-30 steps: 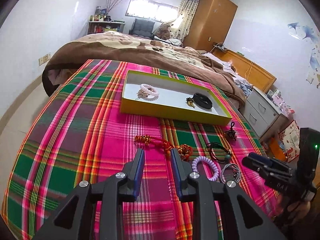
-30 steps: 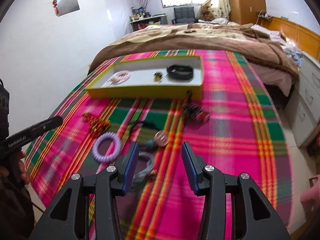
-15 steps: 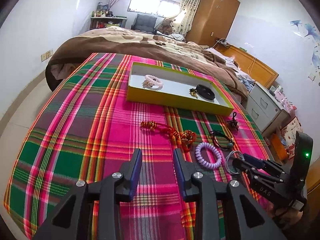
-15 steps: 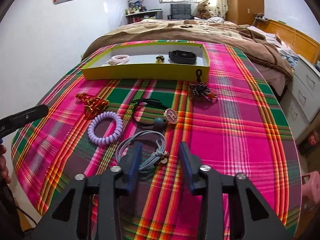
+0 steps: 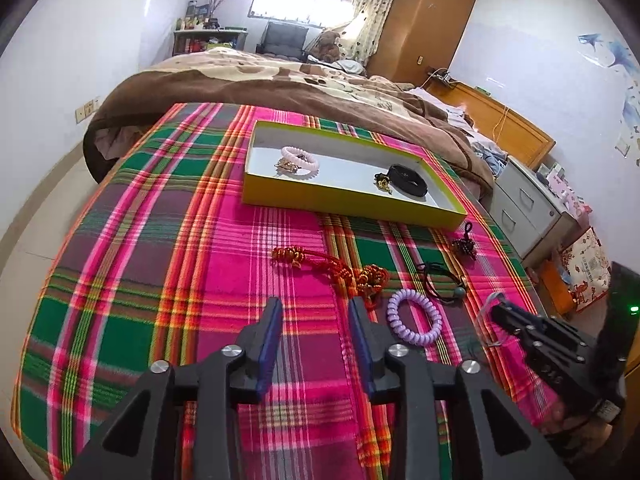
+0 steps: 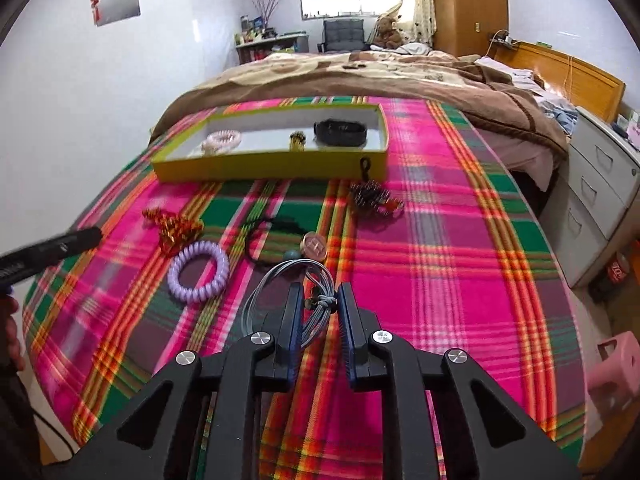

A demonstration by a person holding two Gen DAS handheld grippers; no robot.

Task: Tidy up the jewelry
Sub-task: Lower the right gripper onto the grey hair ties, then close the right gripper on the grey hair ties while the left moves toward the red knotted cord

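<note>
Grey cord loop (image 6: 316,300) now sits between the closing right tool (image 6: 319,312); left tool (image 5: 314,330) opens, empty.

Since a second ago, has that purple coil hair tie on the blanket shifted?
No. The purple coil hair tie still lies beside the red knotted charm, in front of the yellow tray.

I am in a home bedroom: a bed (image 5: 280,84) with a brown blanket fills the upper middle, a wooden wardrobe (image 5: 424,24) stands upper right beside a curtained window (image 5: 300,0), and grey drawers (image 6: 600,184) sit at the right edge.
</note>
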